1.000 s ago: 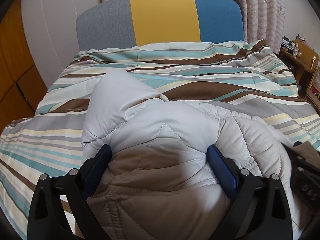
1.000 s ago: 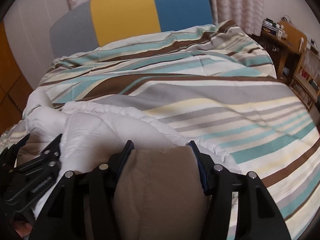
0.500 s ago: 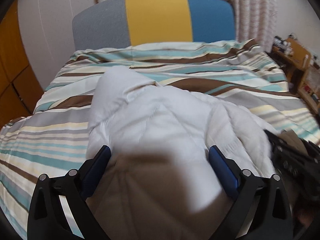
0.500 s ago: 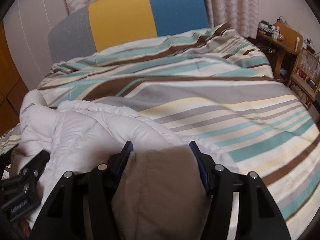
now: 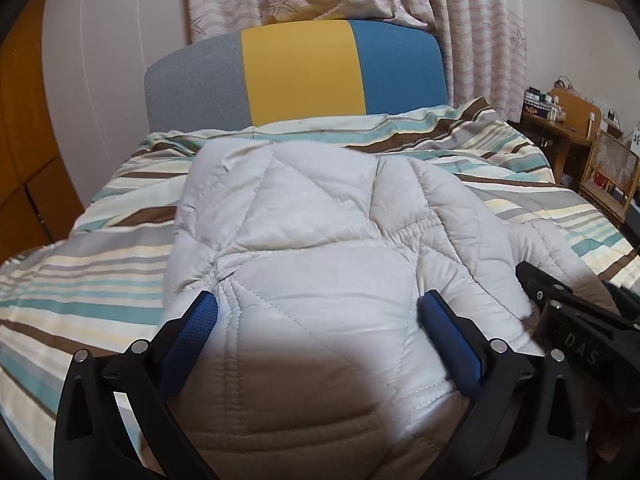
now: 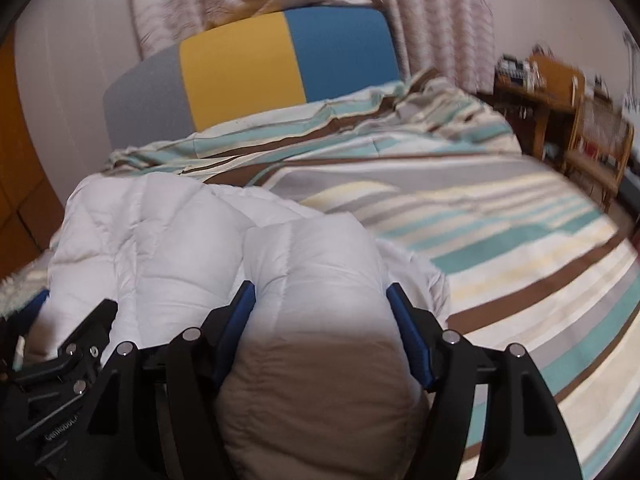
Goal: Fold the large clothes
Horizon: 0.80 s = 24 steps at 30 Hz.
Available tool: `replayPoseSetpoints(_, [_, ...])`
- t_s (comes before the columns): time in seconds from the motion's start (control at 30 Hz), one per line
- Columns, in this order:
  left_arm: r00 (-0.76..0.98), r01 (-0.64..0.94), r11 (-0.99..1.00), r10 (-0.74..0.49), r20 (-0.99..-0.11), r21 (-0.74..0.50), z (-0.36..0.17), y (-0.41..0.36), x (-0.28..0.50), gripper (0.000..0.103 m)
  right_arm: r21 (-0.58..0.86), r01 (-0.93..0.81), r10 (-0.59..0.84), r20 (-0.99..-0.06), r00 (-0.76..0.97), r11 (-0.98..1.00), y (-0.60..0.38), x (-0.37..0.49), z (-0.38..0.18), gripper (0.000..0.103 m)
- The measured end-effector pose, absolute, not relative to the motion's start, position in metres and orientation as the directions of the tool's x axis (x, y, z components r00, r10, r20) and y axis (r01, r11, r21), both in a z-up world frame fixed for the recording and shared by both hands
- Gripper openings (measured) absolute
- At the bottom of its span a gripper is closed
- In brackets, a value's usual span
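Bed with striped duvet [image 5: 100, 280] fills both views; stripes in teal, brown, grey, cream; headboard [image 5: 296, 76] at the far end, panels grey, yellow, blue; pink patterned curtain [image 5: 472, 32] behind the headboard; wooden desk [image 5: 560, 120] with clutter right of the headboard, a cane-panelled chair [image 5: 612, 168] beside it; orange-brown wooden panels [image 5: 20, 140] left of the headboard.

White quilted puffer jacket [image 5: 304, 248] lies bunched on the duvet, on the near half of the bed, well short of the headboard and toward its grey side in the right wrist view; tan lining shows at the near edge.

Left gripper [image 5: 318, 320]: blue pads set wide, a thick fold of jacket fills the gap, fabric touching both pads; reads as clamped on the jacket.

Right gripper [image 6: 320, 316]: jaws have just been opening; a puffy roll of jacket sits between them, bulging against both pads; contact visible both sides, so still gripping; right wrist view slightly blurred.

Each gripper shows at the edge of the other's view, close side by side on the jacket.
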<state>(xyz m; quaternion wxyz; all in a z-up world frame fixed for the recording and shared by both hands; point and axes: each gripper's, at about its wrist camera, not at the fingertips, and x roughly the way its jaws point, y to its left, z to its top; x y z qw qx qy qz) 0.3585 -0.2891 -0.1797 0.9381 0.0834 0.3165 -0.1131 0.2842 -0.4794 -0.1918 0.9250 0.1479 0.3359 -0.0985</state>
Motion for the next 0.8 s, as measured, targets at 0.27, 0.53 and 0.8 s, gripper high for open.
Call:
replayPoseSetpoints(0.27, [0.75, 0.285, 0.956, -0.182, -0.636, 0.063, -0.176, -0.288, 0.362, 0.1, 0.214, 0.284, -0.069, -0.674, 0.736, 0.935, -0.483, 0.283, -0.185, 0.07])
replayPoseSetpoints(0.53, [0.691, 0.335, 0.942, -0.229, -0.685, 0.023, -0.139, -0.245, 0.345, 0.1, 0.364, 0.288, 0.039, -0.677, 0.735, 0.886, -0.505, 0.235, -0.166, 0.086])
replayPoseSetpoints(0.8, [0.579, 0.3, 0.939, -0.32, -0.75, -0.169, -0.157, -0.192, 0.339, 0.1, 0.353, 0.279, 0.091, -0.749, 0.656, 0.893, -0.51, 0.215, -0.167, 0.096])
